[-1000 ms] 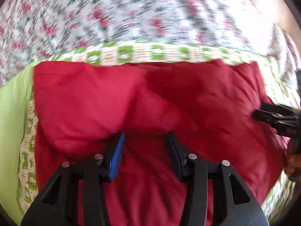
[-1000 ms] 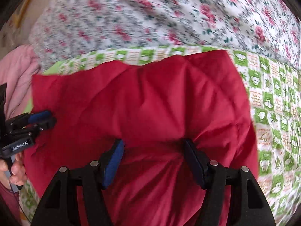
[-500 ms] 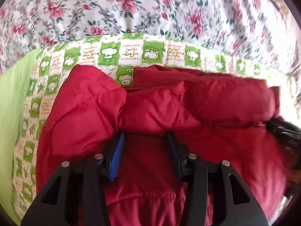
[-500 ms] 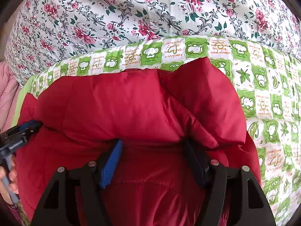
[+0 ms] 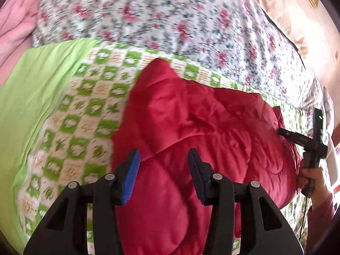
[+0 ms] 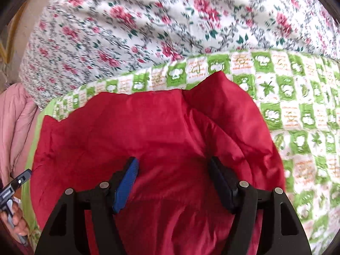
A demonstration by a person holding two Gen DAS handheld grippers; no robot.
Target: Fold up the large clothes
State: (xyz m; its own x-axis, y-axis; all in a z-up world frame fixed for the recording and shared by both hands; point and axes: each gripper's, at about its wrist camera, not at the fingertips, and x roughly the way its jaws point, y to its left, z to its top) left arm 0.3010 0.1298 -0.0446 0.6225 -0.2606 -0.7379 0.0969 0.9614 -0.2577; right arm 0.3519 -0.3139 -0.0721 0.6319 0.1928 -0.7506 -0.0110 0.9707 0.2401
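A floral sheet (image 6: pixel 148 25) is covering the far bed, a green checked quilt (image 6: pixel 297 110) is lying nearer, and the red padded jacket (image 6: pixel 159 131) is resting bunched on it. The left gripper (image 5: pixel 162 159) and right gripper (image 6: pixel 173 167) are both hovering released above the jacket, jaws apart

black hand-held gripper (image 5: pixel 163 161), blue pad
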